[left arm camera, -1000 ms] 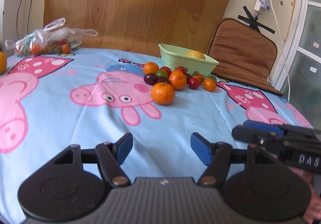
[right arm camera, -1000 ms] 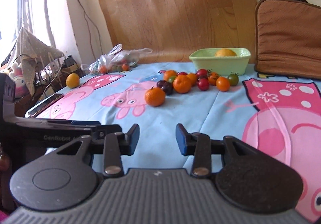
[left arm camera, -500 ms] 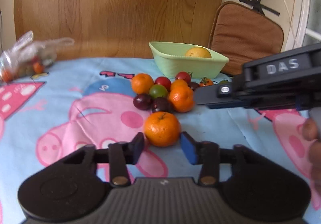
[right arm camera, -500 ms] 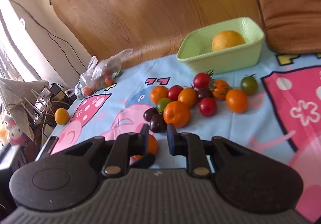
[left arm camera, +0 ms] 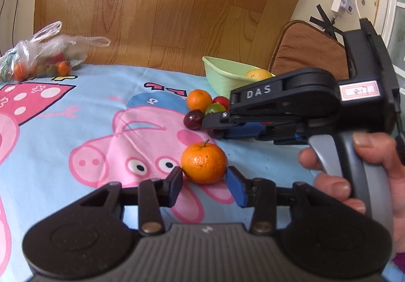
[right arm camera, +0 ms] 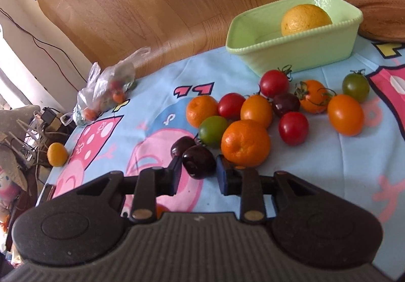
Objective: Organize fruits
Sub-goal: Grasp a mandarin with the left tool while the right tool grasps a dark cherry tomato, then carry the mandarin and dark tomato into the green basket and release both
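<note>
"DAS" — white letters on the right gripper [left arm camera: 217,127].

A printed cotton-like cloth [right arm camera: 316,155], matt and faintly creased, covers the table beneath glossy, smooth-skinned tomatoes [right arm camera: 293,128] and a dimpled, waxy-looking mandarin [left arm camera: 203,163]. The pale green basket [right arm camera: 298,50] is smooth moulded plastic with a beaded rim. Behind stands a satin-finished wood-grain panel [left arm camera: 164,3] and a brown woven-fabric cushion [left arm camera: 306,51]. A crinkled clear plastic bag [left arm camera: 45,54] glints. The left gripper [left arm camera: 204,184] is matt black plastic with brass-coloured rivets.
</note>
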`<state>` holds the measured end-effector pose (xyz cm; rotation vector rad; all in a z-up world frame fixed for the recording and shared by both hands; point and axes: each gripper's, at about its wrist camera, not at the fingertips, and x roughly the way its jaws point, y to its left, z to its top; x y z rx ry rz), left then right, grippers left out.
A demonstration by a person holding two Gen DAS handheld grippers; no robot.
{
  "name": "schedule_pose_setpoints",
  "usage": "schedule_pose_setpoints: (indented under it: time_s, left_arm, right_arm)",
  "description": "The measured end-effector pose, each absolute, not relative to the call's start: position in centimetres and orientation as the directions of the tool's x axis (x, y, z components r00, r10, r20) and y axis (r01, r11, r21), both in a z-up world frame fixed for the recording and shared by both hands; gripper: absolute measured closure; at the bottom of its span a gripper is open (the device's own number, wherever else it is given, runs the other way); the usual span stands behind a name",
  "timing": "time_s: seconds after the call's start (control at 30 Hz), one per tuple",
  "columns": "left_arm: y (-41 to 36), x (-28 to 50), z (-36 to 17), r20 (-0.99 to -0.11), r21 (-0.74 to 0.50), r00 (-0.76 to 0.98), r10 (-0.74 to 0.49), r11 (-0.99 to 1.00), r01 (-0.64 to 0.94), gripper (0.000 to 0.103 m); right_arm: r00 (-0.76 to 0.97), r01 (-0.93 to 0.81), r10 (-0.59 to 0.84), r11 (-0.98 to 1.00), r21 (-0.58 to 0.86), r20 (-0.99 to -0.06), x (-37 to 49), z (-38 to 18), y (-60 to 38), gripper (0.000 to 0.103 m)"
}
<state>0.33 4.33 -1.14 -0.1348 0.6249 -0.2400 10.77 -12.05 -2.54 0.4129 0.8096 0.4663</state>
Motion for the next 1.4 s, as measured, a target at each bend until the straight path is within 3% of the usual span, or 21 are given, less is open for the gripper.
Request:
schedule_pose_setpoints:
  time_s: [0.2,0.3,0.83,0.93,1.23,1.4]
  left_arm:
    - [4.5,0.1,-1.1,-0.552,-0.206,0.787,-0.277,0.959,0.193,0.056]
    - [4.5,-0.2,-1.0,-0.541,-0.2,0.794,-0.278,0.959,0.2,0.045]
    - [2.3,-0.2,-1.0,-0.572,-0.032,0.812,-0.119,0.992,0.123,0.04]
    - [2.4,-0.2,-0.9,-0.568,-0.025,0.816,-0.109,0.993,0.116,0.034]
    - [2.5,-0.2,-0.8,-0.563,-0.015,0.821,-0.094,0.995,0.104,0.025]
    - [2.6,0.0,-0.8,-0.565,-0.015,0.82,-0.09,0.995,0.098,0.022]
  right_arm:
    - [0.619,-0.314,0.537,0.838,0.446,-0.573,8.3,-1.7,-12.7,0.073]
    - [0.641,-0.367,0.533,0.845,0.389,-0.552,5.8,-1.0,-14.5,0.073]
    - [0.71,-0.431,0.473,0.878,0.209,-0.521,-1.7,-2.8,-19.7,0.071]
    - [0.73,-0.44,0.45,0.885,0.15,-0.515,-2.2,-3.3,-19.3,0.07]
    - [0.728,-0.448,0.458,0.881,0.153,-0.509,-2.6,-3.4,-19.4,0.071]
    - [0.729,-0.448,0.461,0.88,0.157,-0.505,-2.8,-3.4,-19.5,0.065]
